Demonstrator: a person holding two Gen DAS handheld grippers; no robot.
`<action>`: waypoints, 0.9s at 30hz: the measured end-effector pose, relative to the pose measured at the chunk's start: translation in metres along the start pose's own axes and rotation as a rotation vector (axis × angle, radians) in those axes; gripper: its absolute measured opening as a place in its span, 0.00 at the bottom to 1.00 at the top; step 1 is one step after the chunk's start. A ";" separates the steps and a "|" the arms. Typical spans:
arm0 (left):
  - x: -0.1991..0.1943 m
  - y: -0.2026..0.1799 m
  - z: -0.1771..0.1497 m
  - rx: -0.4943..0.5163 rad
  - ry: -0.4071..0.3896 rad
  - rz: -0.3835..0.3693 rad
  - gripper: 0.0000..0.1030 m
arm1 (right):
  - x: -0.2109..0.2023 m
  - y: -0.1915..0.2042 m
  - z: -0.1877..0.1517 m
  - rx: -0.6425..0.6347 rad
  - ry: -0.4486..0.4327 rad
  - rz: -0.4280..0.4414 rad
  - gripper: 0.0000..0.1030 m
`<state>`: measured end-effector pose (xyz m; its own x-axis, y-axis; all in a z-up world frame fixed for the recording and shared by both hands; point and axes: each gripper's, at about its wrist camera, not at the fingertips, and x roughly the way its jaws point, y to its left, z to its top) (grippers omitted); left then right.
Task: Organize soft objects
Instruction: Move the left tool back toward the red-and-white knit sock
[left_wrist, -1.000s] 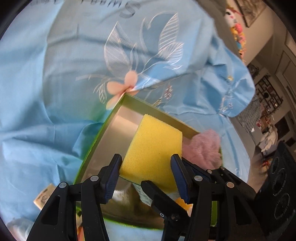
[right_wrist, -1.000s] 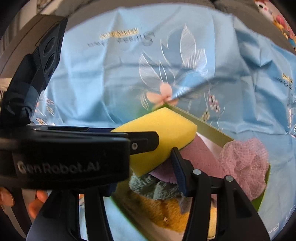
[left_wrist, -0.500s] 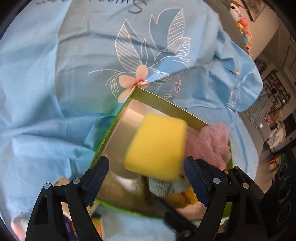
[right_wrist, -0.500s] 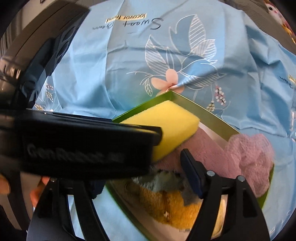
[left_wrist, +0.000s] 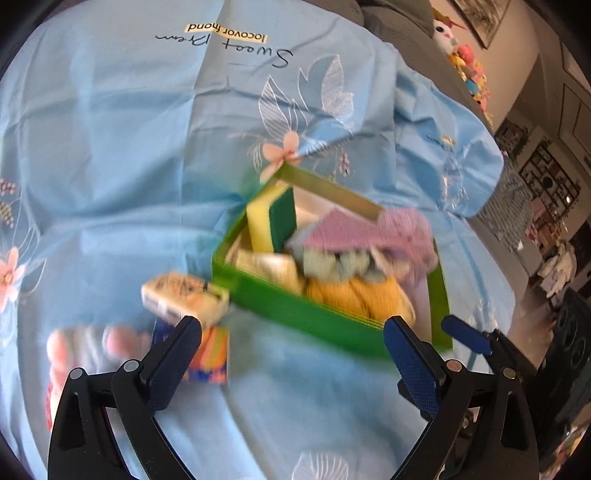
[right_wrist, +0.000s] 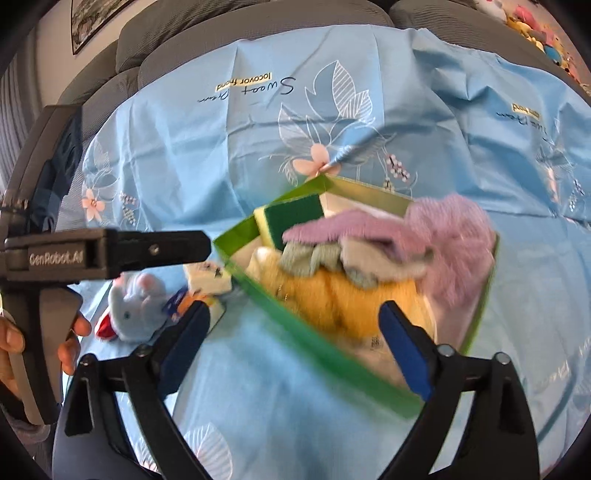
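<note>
A green box (left_wrist: 303, 306) sits on the blue sheet (left_wrist: 110, 166). In its far left corner a yellow sponge (left_wrist: 271, 221) stands on edge, its dark green side showing. A lilac cloth (left_wrist: 354, 232), a grey-blue cloth (left_wrist: 332, 264) and an orange towel (left_wrist: 354, 291) fill the rest. My left gripper (left_wrist: 291, 325) hangs in front of the box, its jaws opening wide with nothing gripped. My right gripper (right_wrist: 293, 310) is also back from the box (right_wrist: 332, 350) and the sponge (right_wrist: 291, 218), its jaws opening and holding nothing.
Left of the box lie a small pale packet (left_wrist: 184, 295), a colourful packet (left_wrist: 210, 354) and a grey plush mouse (right_wrist: 136, 306). A hand (right_wrist: 70, 332) holds the left gripper's handle. A grey sofa back (right_wrist: 258, 29) rises behind the sheet. Plush toys (left_wrist: 465, 62) sit at the far right.
The sponge, first held over the box, has dropped into its far left corner. Both grippers have opened wide and drawn back from the box.
</note>
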<state>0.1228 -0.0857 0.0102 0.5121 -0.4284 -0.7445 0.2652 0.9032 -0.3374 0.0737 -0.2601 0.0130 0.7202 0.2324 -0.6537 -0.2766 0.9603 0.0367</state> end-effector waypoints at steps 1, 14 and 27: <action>-0.005 0.000 -0.009 0.009 -0.002 0.002 0.96 | -0.004 0.004 -0.006 -0.006 0.005 -0.001 0.92; -0.068 0.024 -0.084 0.016 -0.087 0.195 0.96 | -0.034 0.076 -0.060 -0.148 0.057 0.061 0.92; -0.103 0.065 -0.114 -0.038 -0.138 0.285 0.96 | -0.025 0.138 -0.080 -0.194 0.076 0.159 0.92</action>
<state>-0.0060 0.0197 -0.0004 0.6680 -0.1552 -0.7278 0.0659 0.9865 -0.1499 -0.0337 -0.1457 -0.0258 0.6101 0.3583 -0.7067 -0.5041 0.8636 0.0026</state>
